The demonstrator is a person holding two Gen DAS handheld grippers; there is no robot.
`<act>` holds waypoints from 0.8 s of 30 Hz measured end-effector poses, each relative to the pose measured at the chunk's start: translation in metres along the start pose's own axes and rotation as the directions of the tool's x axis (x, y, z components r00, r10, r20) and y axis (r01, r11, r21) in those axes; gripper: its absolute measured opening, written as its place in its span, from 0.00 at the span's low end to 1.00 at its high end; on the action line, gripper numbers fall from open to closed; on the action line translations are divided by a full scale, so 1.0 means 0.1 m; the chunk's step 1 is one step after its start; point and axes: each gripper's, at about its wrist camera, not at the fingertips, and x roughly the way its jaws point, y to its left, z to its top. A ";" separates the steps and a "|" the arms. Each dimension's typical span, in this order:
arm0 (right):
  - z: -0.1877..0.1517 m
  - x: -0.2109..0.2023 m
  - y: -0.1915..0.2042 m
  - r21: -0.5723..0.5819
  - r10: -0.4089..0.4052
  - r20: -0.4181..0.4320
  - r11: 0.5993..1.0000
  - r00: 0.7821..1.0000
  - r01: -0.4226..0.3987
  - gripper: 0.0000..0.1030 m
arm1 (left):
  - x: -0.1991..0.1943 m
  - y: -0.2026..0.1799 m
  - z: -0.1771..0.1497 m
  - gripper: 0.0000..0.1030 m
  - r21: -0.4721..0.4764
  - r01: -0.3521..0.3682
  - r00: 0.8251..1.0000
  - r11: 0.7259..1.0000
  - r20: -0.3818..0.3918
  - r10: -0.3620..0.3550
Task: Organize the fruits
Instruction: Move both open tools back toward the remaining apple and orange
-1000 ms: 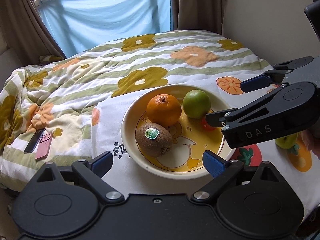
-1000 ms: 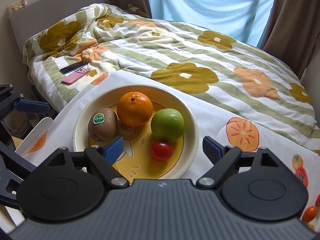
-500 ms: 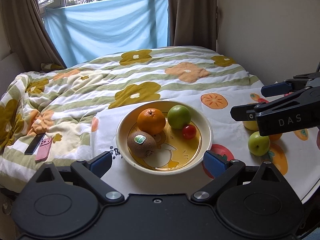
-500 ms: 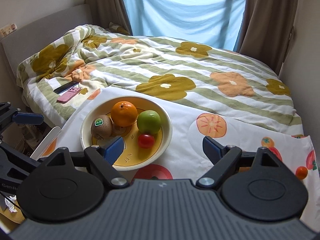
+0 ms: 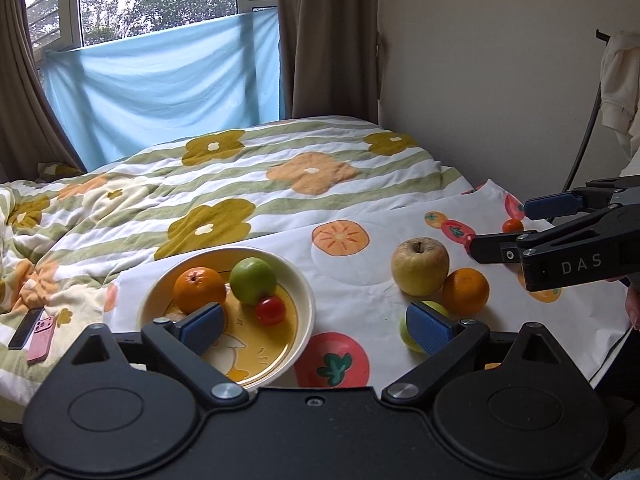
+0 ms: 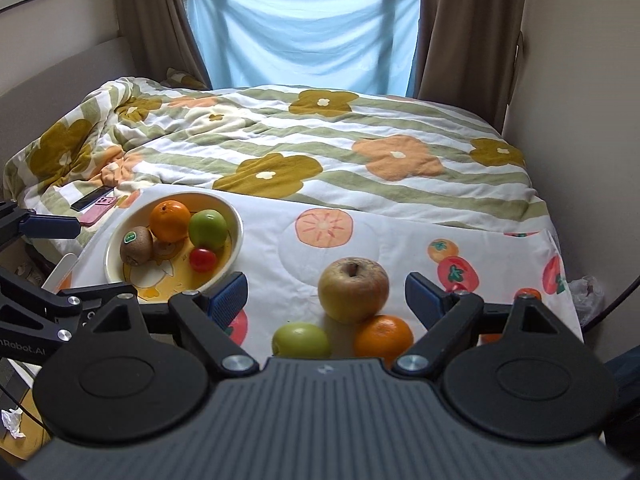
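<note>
A cream bowl on the fruit-print cloth holds an orange, a green apple, a kiwi and a small red tomato. To its right on the cloth lie a yellow apple, a second orange and a small green apple. My right gripper hangs open above these three loose fruits, holding nothing. My left gripper is open and empty over the bowl's near right side; its left finger hides the kiwi there.
A flowered duvet covers the bed behind the cloth. Two phones, black and pink, lie at the bed's left edge. A tiny orange fruit sits at the cloth's far right. A wall runs along the right side.
Both grippers have drawn back and up from the bowl, so the view widened. The loose apple, orange and small green apple have come into view on the right. Nothing was picked up.
</note>
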 end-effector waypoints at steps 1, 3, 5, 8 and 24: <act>-0.02 0.01 -0.08 -0.002 0.003 0.000 1.000 1.000 -0.003 0.98 | 0.05 -0.07 0.00 0.96 -0.004 0.007 1.000 1.000 -0.005 -0.007; -0.08 0.05 -0.23 -0.004 0.016 -0.008 1.000 1.000 -0.016 0.98 | 0.14 -0.20 0.00 0.96 0.002 0.005 1.000 1.000 -0.013 -0.005; -0.15 0.11 -0.40 -0.005 0.035 -0.017 0.999 0.999 -0.035 0.98 | 0.22 -0.33 -0.01 0.96 0.006 0.002 1.000 1.000 -0.016 -0.002; -0.29 0.22 -0.61 -0.007 0.064 -0.031 0.998 0.997 -0.065 0.97 | 0.38 -0.53 -0.06 0.96 -0.003 0.013 1.000 1.000 -0.026 -0.013; -0.74 0.86 -1.16 -0.020 0.207 -0.102 0.978 0.973 -0.210 0.95 | 1.25 -1.16 -0.38 0.88 0.138 -0.030 0.994 0.990 -0.101 0.044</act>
